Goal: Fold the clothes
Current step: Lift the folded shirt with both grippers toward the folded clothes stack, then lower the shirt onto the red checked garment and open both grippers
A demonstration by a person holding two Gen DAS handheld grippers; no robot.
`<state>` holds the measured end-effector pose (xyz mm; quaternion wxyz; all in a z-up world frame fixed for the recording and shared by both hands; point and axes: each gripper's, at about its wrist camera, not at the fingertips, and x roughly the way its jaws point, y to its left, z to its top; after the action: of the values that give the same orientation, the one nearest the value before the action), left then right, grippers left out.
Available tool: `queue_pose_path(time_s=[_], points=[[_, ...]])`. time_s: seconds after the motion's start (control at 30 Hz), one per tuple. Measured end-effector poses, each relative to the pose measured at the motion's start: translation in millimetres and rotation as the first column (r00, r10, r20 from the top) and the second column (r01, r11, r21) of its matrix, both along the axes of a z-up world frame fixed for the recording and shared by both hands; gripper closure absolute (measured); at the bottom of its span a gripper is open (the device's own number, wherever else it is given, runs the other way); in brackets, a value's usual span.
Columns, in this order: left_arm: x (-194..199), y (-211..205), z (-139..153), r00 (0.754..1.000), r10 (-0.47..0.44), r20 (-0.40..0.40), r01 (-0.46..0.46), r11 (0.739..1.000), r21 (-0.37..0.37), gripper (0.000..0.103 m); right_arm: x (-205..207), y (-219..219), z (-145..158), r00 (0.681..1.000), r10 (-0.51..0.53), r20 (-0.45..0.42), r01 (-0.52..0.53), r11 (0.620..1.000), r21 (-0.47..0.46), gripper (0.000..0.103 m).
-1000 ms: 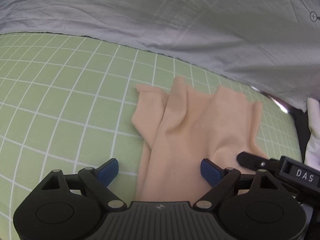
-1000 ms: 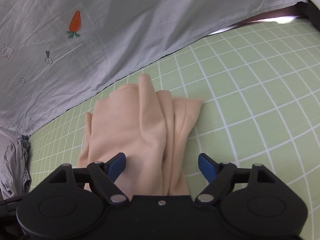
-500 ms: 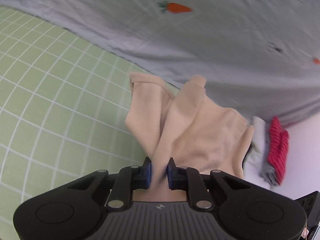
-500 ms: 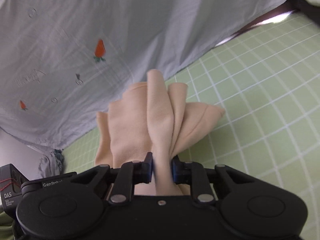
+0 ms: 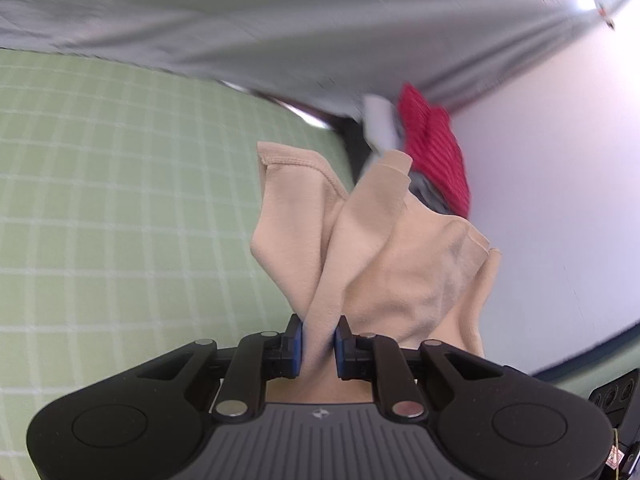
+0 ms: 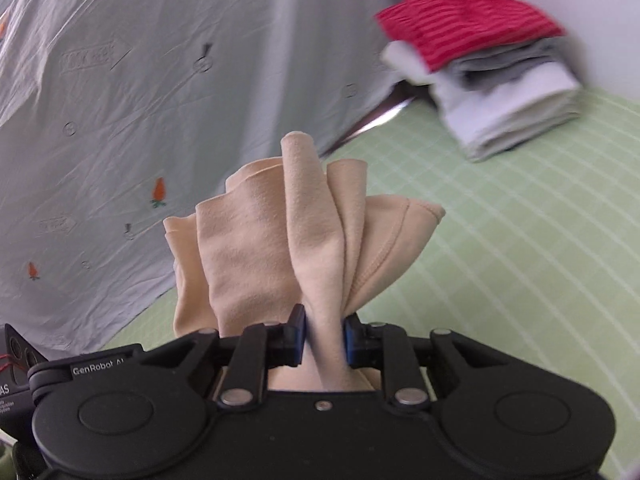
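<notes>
A folded beige garment (image 5: pixel 372 248) hangs lifted off the green checked bed sheet (image 5: pixel 120 200). My left gripper (image 5: pixel 319 340) is shut on one bunched edge of it, blue pads pressing the cloth. In the right wrist view the same beige garment (image 6: pixel 280 232) fans out above my right gripper (image 6: pixel 325 338), which is shut on another pinch of it. A hemmed edge (image 6: pixel 400 232) sticks out to the right. The part of the garment under both grippers is hidden.
A stack of folded clothes (image 6: pixel 504 92), red striped piece (image 6: pixel 460 28) on top, sits on the bed sheet (image 6: pixel 520 260) near a white wall. A pale grey quilt with carrot prints (image 6: pixel 160 80) lies along the far side. The red piece (image 5: pixel 436 148) also shows behind the garment.
Both grippers went from open over the flat garment to shut on it, then lifted it off the sheet and swung toward the stack of folded clothes.
</notes>
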<state>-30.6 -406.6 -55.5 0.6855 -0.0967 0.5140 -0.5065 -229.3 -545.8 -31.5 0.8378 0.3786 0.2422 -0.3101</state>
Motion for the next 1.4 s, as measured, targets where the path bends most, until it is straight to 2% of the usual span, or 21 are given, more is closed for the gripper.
queue_pose_path(time_s=[0.13,0.2,0.27,0.33,0.4,0.47,0.57,0.63,0.77,0.83,0.9,0.93,0.97,1.03,1.07,1.13,1.17,1.23,1.3,1.4], points=[[-50.4,-32.3,-8.6,0.999,-0.036,0.000,0.036,0.999,0.018,0.087,-53.4,-21.8,-10.4,0.997,-0.064,-0.042,0.066,0.998,0.025,0.083],[-74.0,-49.0,-12.0,0.999,-0.023,0.022,0.022,0.999,0.030,0.087,-73.9,-38.6,-18.8,0.996,-0.068,-0.053,0.070,0.997,0.035,0.083],[-90.8,-72.7,-15.3,0.998,0.005,0.056,-0.008,0.999,0.048,0.087,-91.8,-61.0,-27.4,0.998,-0.037,-0.055,0.039,0.999,0.035,0.083],[-104.6,-96.8,-14.9,0.997,0.067,0.038,-0.068,0.996,0.048,0.087,-101.1,-91.9,-32.3,0.998,0.026,-0.050,-0.024,0.999,0.034,0.083],[-115.4,-117.8,-8.3,0.993,0.111,0.051,-0.112,0.994,0.015,0.087,-110.0,-122.7,-29.2,0.998,0.056,-0.028,-0.054,0.998,0.039,0.083],[-118.1,-147.2,3.0,0.988,0.149,0.050,-0.149,0.989,0.003,0.087,-113.4,-152.2,-20.1,0.994,0.106,0.002,-0.106,0.994,0.004,0.083],[-114.5,-196.5,32.2,0.986,0.142,0.085,-0.140,0.990,-0.028,0.087,-114.3,-200.6,-2.1,0.993,0.116,0.019,-0.115,0.993,-0.015,0.083],[-108.4,-229.6,58.0,0.980,0.123,0.158,-0.114,0.991,-0.067,0.087,-112.7,-231.6,16.0,0.990,0.124,0.061,-0.121,0.992,-0.044,0.083],[-72.0,-301.5,112.7,0.957,0.128,0.262,-0.078,0.978,-0.193,0.087,-94.7,-299.5,56.8,0.977,0.148,0.154,-0.128,0.983,-0.134,0.083],[-46.3,-341.3,129.6,0.936,0.146,0.320,-0.072,0.970,-0.232,0.086,-77.8,-334.7,82.1,0.965,0.155,0.214,-0.112,0.973,-0.202,0.083],[-18.1,-382.5,138.6,0.908,0.172,0.382,-0.078,0.965,-0.250,0.081,-54.9,-371.7,102.4,0.952,0.157,0.263,-0.088,0.962,-0.258,0.082],[-3.6,-403.4,141.6,0.893,0.186,0.409,-0.084,0.963,-0.255,0.080,-41.9,-389.8,107.8,0.949,0.156,0.276,-0.074,0.956,-0.284,0.080],[13.8,-426.5,133.6,0.882,0.204,0.425,-0.115,0.967,-0.226,0.077,-28.0,-406.8,108.6,0.950,0.148,0.276,-0.058,0.949,-0.309,0.075],[45.5,-469.7,107.7,0.859,0.219,0.462,-0.185,0.976,-0.118,0.078,9.7,-438.9,93.8,0.976,0.097,0.194,-0.017,0.926,-0.376,0.063],[55.4,-481.7,93.8,0.863,0.219,0.455,-0.201,0.976,-0.089,0.078,28.8,-454.9,86.1,0.986,0.068,0.152,0.001,0.912,-0.411,0.057],[74.0,-504.1,67.1,0.869,0.221,0.442,-0.229,0.973,-0.036,0.074,67.0,-477.7,58.8,1.000,-0.014,-0.003,0.011,0.891,-0.453,0.056],[74.4,-505.7,60.5,0.868,0.228,0.441,-0.230,0.972,-0.050,0.070,78.4,-483.4,46.7,0.998,-0.035,-0.052,0.006,0.885,-0.466,0.056],[74.4,-506.0,52.5,0.858,0.236,0.456,-0.235,0.970,-0.060,0.060,88.0,-485.4,26.4,0.995,-0.050,-0.084,0.003,0.873,-0.488,0.057],[73.5,-504.1,48.5,0.843,0.237,0.483,-0.240,0.969,-0.057,0.045,89.0,-481.8,15.0,0.994,-0.053,-0.100,-0.006,0.859,-0.512,0.056],[66.6,-494.8,48.7,0.822,0.236,0.518,-0.244,0.968,-0.055,0.033,83.2,-474.4,12.5,0.993,-0.068,-0.100,0.002,0.838,-0.546,0.045]])
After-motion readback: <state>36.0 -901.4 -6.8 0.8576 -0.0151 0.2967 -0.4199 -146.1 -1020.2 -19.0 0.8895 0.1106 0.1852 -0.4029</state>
